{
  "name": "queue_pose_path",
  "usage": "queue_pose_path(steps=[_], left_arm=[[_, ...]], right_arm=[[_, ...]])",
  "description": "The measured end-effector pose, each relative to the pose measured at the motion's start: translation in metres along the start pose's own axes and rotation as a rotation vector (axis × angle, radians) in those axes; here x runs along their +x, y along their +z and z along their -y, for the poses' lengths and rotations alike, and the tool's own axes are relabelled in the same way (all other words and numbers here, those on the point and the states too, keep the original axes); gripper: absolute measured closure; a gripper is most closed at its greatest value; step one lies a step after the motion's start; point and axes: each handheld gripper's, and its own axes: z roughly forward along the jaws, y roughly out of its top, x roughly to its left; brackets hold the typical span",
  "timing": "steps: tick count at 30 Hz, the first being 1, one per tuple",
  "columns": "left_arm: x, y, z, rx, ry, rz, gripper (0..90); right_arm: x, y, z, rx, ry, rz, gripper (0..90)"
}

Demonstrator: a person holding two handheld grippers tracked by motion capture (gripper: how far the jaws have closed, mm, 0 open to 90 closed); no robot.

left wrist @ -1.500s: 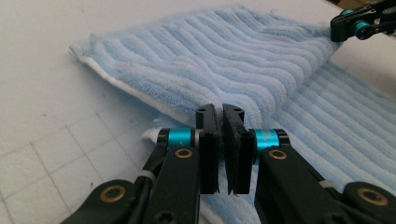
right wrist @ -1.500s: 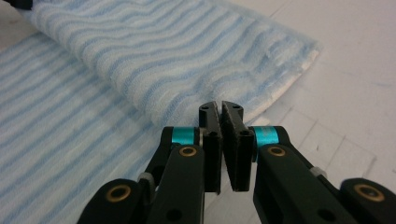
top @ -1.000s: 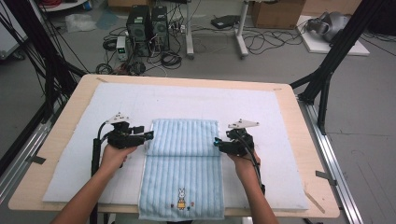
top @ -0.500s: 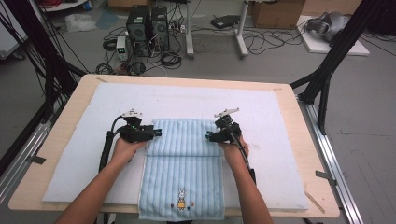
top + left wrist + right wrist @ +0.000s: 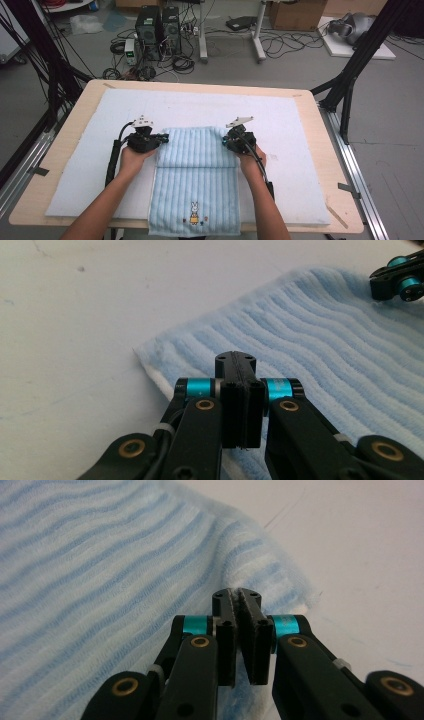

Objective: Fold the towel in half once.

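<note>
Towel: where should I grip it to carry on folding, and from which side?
Grip the towel at its two far corners, one gripper each, coming in from the left and right edges. It lies flat with the folded edge free there; left gripper and right gripper sit closed at those corners.

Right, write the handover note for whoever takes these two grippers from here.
Left gripper: shut on the towel at the left end of the folded part's far edge.
Right gripper: shut on the towel at the right end of that edge.
Towel: light blue, striped, on the white pad, with its near end and rabbit motif at the table's near edge.
Done: the upper part lies folded as a second layer over the middle.
Left: probably lay the fold flat and release, then fold again if a smaller stack is wanted.
</note>
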Motion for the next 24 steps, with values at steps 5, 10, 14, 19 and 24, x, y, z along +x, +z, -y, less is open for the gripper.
queue_pose_path(steps=[5,10,14,19,24], left_arm=[[-0.002,-0.009,-0.003,-0.042,-0.021,0.03,89.3],[-0.008,-0.023,-0.005,-0.065,-0.004,0.059,89.3],[-0.017,-0.034,-0.002,-0.083,0.007,0.085,89.3],[-0.025,-0.051,0.006,-0.099,0.016,0.14,89.3],[-0.032,-0.065,0.019,-0.085,0.023,0.174,89.4]], right_arm=[[0.0,-0.011,-0.001,-0.03,0.011,-0.003,85.6],[0.004,-0.026,0.0,-0.069,-0.005,-0.009,85.5],[0.008,-0.041,0.005,-0.103,-0.004,-0.031,85.1],[0.019,-0.067,0.018,-0.169,-0.034,-0.073,85.1],[0.029,-0.084,0.039,-0.187,-0.038,-0.125,85.1]])
